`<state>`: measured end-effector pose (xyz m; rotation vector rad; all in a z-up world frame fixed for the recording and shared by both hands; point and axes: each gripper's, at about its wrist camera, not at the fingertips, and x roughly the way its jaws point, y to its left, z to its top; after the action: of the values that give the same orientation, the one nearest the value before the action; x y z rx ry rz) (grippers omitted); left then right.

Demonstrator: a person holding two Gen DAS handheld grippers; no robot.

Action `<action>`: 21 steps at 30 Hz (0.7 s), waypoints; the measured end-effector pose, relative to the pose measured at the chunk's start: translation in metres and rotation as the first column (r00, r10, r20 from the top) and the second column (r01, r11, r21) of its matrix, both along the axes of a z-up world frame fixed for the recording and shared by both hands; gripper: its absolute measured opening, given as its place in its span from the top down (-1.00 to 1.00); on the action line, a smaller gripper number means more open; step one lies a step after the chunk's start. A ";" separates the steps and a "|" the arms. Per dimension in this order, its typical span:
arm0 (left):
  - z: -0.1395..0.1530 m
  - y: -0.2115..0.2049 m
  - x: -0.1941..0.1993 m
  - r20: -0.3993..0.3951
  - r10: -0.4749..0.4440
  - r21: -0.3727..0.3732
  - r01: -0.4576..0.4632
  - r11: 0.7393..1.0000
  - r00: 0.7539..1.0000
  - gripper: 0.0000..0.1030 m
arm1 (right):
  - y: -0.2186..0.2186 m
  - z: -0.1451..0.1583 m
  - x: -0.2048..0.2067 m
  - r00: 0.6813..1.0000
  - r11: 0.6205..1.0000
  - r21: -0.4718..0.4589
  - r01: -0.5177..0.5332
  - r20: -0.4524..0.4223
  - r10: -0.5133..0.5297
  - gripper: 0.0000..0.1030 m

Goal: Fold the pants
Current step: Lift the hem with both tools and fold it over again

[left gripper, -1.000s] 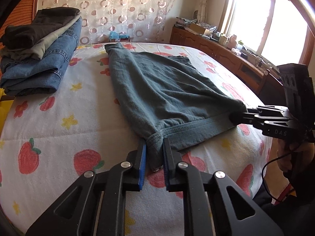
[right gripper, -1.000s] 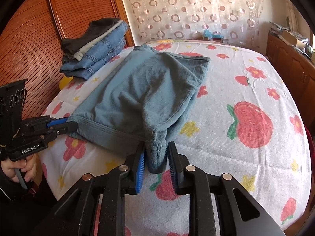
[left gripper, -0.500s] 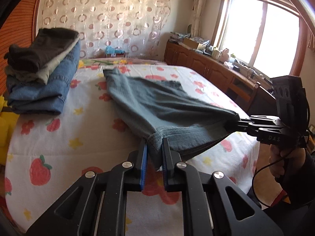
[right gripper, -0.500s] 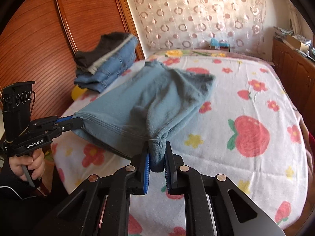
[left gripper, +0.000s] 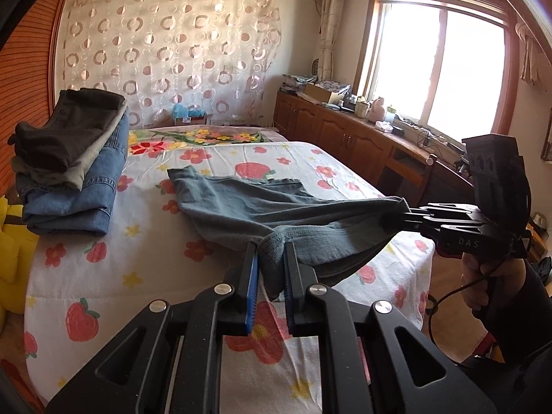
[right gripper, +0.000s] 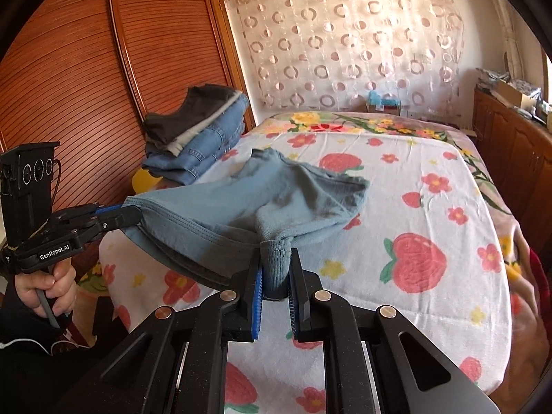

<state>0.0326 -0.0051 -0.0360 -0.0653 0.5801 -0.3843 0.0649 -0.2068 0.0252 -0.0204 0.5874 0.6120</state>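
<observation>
I have both grippers, left gripper (left gripper: pixel 270 269) and right gripper (right gripper: pixel 276 269), pinching the pants (left gripper: pixel 262 207) at the near hem corners, lifted off the bed (right gripper: pixel 431 276). Next, I judge, carry that edge forward over the far end.

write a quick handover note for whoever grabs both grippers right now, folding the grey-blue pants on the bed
Left gripper: shut on one near corner of the grey-blue pants.
Right gripper: shut on the other near corner.
Pants: near edge lifted off the bed and stretched between the grippers; far end lies on the strawberry cover.
Folded stack sits at the bed's far left corner.
Done: both corners gripped and raised.
Left: probably carry the near edge over to the far end, lay it flat, release.
</observation>
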 end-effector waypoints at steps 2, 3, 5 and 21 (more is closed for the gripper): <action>0.004 0.000 0.000 0.008 -0.005 -0.001 0.005 1.000 1.000 0.73 | -0.002 0.002 -0.003 1.000 1.000 0.000 -0.001 0.006 0.001 0.75; 0.006 0.000 -0.002 0.012 -0.006 -0.001 0.006 1.000 1.000 0.73 | -0.003 0.003 -0.004 1.000 1.000 -0.001 0.000 0.010 0.000 0.75; 0.010 -0.002 -0.005 0.024 -0.011 0.001 0.011 1.000 1.000 0.73 | -0.004 0.005 -0.007 1.000 1.000 0.001 -0.001 0.017 0.001 0.75; 0.032 -0.007 -0.019 0.078 -0.041 0.002 0.041 0.999 0.996 0.73 | -0.018 0.023 -0.026 0.997 1.000 0.009 -0.009 0.072 0.008 0.75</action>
<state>0.0135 -0.0118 -0.0044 -0.0376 0.5046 -0.4250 0.0384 -0.2245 0.0477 -0.0361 0.5154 0.6200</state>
